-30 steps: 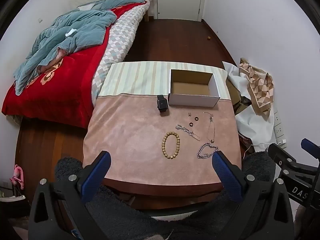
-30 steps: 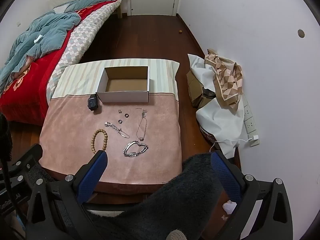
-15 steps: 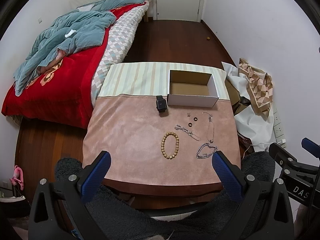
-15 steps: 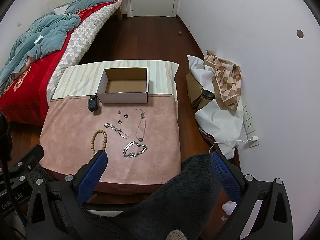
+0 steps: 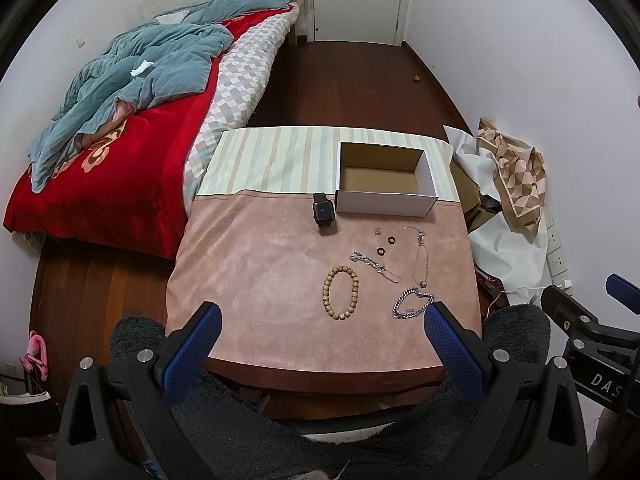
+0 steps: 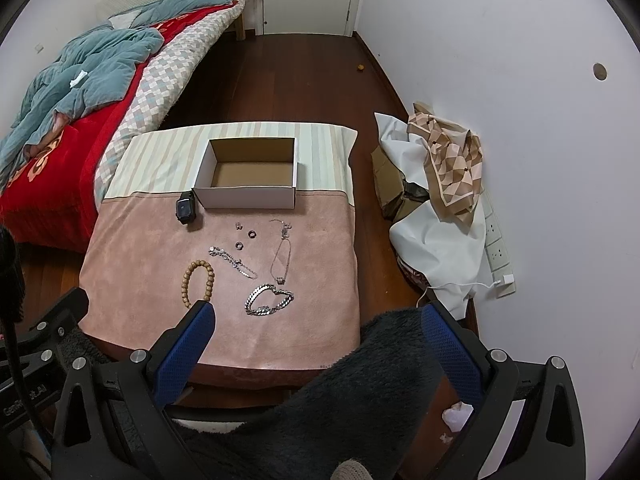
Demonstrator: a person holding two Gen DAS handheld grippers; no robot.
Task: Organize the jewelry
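An empty white cardboard box [image 5: 385, 178] [image 6: 249, 174] stands at the far side of a pink-covered table [image 5: 256, 280] [image 6: 140, 280]. In front of it lie a black smartwatch [image 5: 323, 209] [image 6: 186, 208], a wooden bead bracelet [image 5: 340, 292] [image 6: 198, 276], a heavy silver chain bracelet [image 5: 412, 303] [image 6: 268, 299], two thin silver chains [image 5: 374, 266] [image 5: 421, 258], two dark rings [image 5: 385, 245] and small earrings [image 5: 377, 232]. My left gripper [image 5: 320, 332] is open and empty, above the table's near edge. My right gripper [image 6: 316, 332] is open and empty, over the near right corner.
A bed with a red cover and blue blanket [image 5: 120, 120] stands left of the table. White cloth, a patterned scarf [image 5: 516, 172] and cardboard lie against the right wall, with wall sockets [image 6: 498, 248]. Dark wooden floor [image 5: 352, 84] runs to a door.
Both grippers have crept slightly forward and up; the table and jewelry sit a touch higher in both views. Nothing on the table has moved.
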